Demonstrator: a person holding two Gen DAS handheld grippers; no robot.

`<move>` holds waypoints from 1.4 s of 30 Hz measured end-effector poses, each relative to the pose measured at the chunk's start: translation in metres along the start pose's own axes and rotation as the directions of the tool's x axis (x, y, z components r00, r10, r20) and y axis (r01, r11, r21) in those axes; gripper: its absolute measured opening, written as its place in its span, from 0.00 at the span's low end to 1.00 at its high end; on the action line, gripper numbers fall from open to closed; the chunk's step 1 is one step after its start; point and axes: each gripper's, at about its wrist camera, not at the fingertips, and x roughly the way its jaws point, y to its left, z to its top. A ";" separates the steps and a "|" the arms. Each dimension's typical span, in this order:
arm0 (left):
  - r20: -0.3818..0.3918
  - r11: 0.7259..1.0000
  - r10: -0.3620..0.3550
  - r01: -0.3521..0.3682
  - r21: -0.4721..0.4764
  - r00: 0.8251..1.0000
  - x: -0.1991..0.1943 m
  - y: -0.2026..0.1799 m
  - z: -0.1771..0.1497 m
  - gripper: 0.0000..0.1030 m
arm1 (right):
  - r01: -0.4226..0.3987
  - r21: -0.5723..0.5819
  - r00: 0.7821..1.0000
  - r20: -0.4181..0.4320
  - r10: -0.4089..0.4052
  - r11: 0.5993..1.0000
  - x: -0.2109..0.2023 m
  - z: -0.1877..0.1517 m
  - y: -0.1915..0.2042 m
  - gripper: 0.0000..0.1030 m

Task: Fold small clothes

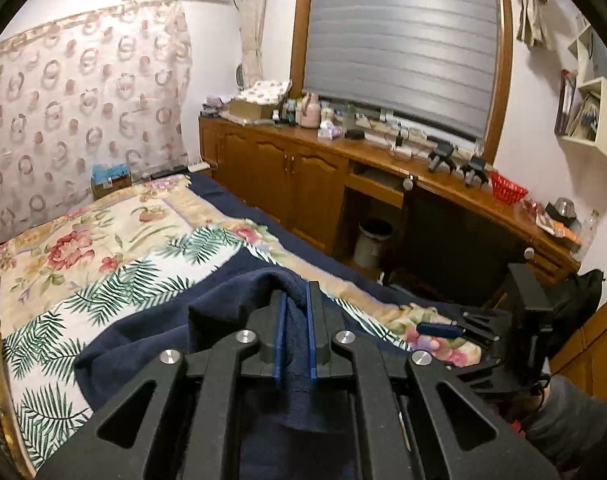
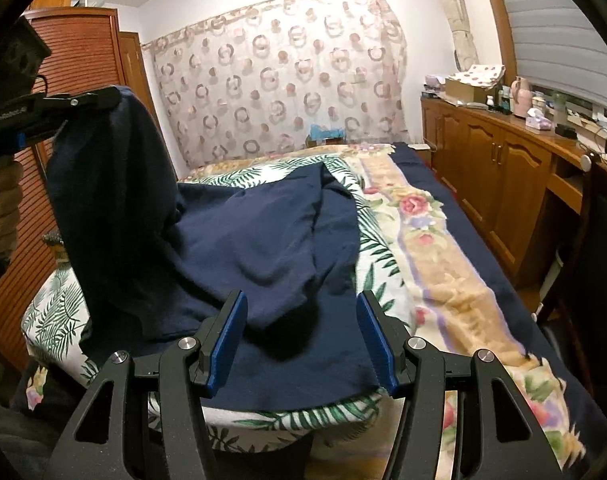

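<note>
A navy blue garment [image 2: 271, 240] lies spread over the leaf-print cloth on the bed. My left gripper [image 1: 296, 292] is shut on a fold of the navy garment [image 1: 223, 300], and the cloth drapes over and between its blue pads. In the right wrist view that left gripper [image 2: 103, 98] holds the garment's left part lifted high, hanging down in a dark column. My right gripper [image 2: 301, 308] stands open just above the garment's near edge, nothing pressed between its pads. In the left wrist view the right gripper [image 1: 479, 326] shows at the right, low over the bed.
The bed carries a floral quilt [image 2: 435, 264] and a leaf-print cloth [image 1: 103, 292]. A wooden sideboard [image 1: 303, 168] crowded with bottles and boxes runs along the bed's right side. A patterned curtain [image 2: 279, 92] hangs behind the bed. A slatted wooden wardrobe [image 2: 79, 56] stands at the left.
</note>
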 end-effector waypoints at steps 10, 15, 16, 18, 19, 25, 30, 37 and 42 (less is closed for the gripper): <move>-0.014 1.000 -0.020 0.020 0.023 1.000 0.001 -0.012 -0.007 0.52 | 0.016 0.005 1.000 -0.018 -0.016 1.000 0.003 0.001 0.002 0.57; -0.002 1.000 0.017 -0.017 0.004 1.000 -0.008 0.009 -0.019 0.78 | 0.008 -0.009 1.000 -0.018 -0.008 1.000 0.005 0.006 0.005 0.57; -0.005 1.000 0.028 -0.028 0.002 1.000 -0.009 0.014 -0.023 0.78 | 0.006 -0.015 1.000 -0.020 -0.006 1.000 0.006 0.007 0.007 0.57; -0.011 0.999 0.054 -0.054 -0.008 0.998 -0.011 0.026 -0.033 0.78 | -0.001 -0.031 1.000 -0.025 0.000 1.000 0.010 0.010 0.012 0.57; -0.023 0.998 0.065 -0.066 -0.017 0.998 -0.011 0.033 -0.040 0.78 | -0.004 -0.037 1.000 -0.026 0.003 0.999 0.011 0.012 0.012 0.57; -0.131 0.985 0.136 -0.148 -0.088 0.982 -0.006 0.086 -0.092 0.78 | -0.039 -0.086 0.999 -0.038 0.036 0.995 0.030 0.024 0.031 0.57; -0.178 0.965 0.160 -0.192 -0.179 0.971 -0.001 0.123 -0.121 0.78 | -0.056 -0.142 0.997 -0.063 0.048 0.988 0.059 0.031 0.052 0.57; -0.234 0.966 0.092 -0.144 -0.215 0.968 0.018 0.134 -0.139 0.61 | -0.065 -0.191 0.993 -0.114 0.044 0.979 0.087 0.031 0.059 0.57; -0.259 0.966 0.035 -0.099 -0.237 0.965 0.029 0.137 -0.144 0.55 | -0.085 -0.178 0.989 -0.137 0.061 0.980 0.097 0.040 0.049 0.57</move>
